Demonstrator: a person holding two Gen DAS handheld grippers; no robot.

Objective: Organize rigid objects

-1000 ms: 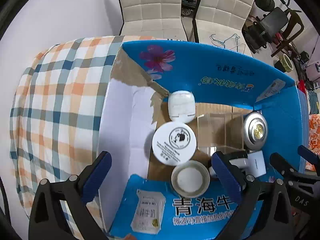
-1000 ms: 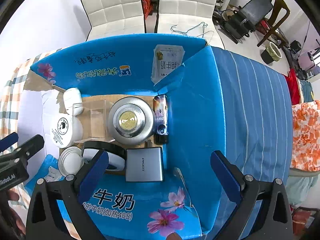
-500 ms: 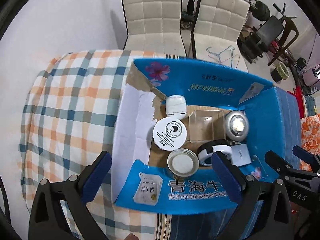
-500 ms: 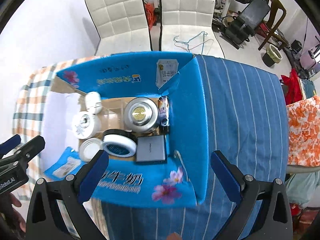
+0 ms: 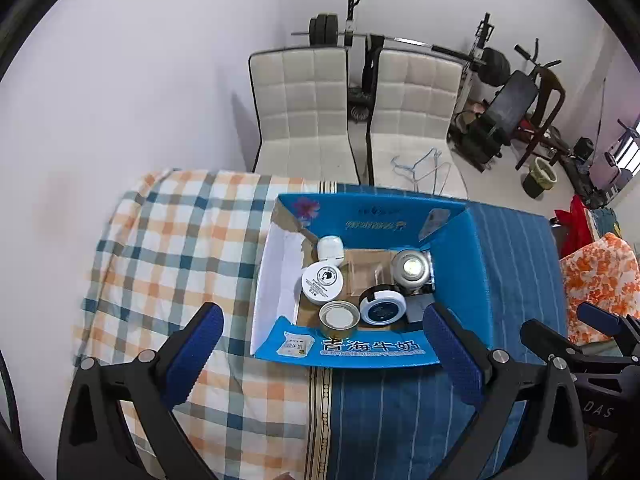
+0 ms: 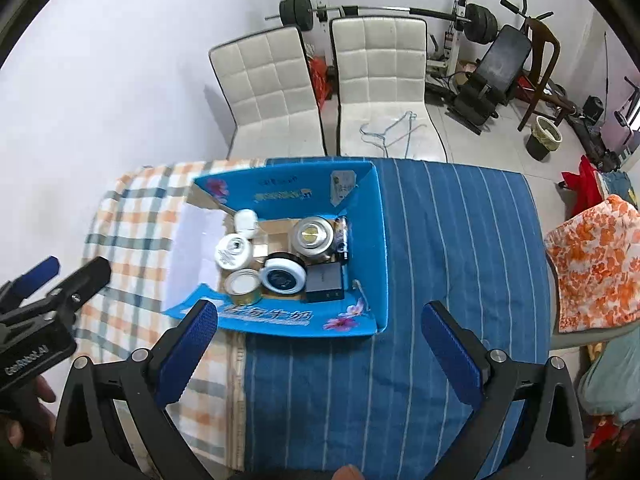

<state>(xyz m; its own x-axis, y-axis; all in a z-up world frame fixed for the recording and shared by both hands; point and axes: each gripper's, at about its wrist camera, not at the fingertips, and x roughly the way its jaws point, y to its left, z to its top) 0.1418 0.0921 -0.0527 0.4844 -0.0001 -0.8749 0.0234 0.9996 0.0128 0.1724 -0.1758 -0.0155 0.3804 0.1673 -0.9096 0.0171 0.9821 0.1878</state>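
An open blue cardboard box (image 5: 460, 264) (image 6: 366, 240) stands on the table. Inside it lie a white round jar (image 5: 322, 277), a small white case (image 5: 330, 247), an open tin (image 5: 339, 315), a dark blue-lidded tin (image 5: 382, 305), a silver round tin (image 5: 410, 267) (image 6: 312, 236), a clear plastic box (image 5: 366, 270) and a grey block (image 6: 324, 280). My left gripper (image 5: 320, 344) is open and empty, high above the box's near flap. My right gripper (image 6: 320, 336) is open and empty, also above the near flap.
The table carries a plaid cloth (image 5: 172, 248) on the left and a blue striped cloth (image 6: 460, 240) on the right. Two white chairs (image 5: 304, 112) (image 5: 412, 112) stand behind it. Gym equipment (image 6: 492, 68) fills the back right. An orange floral cloth (image 6: 596, 264) lies at the right.
Both grippers have pulled up and back from the box, which now looks much smaller. Both stay open and empty. The objects in the box have not moved.
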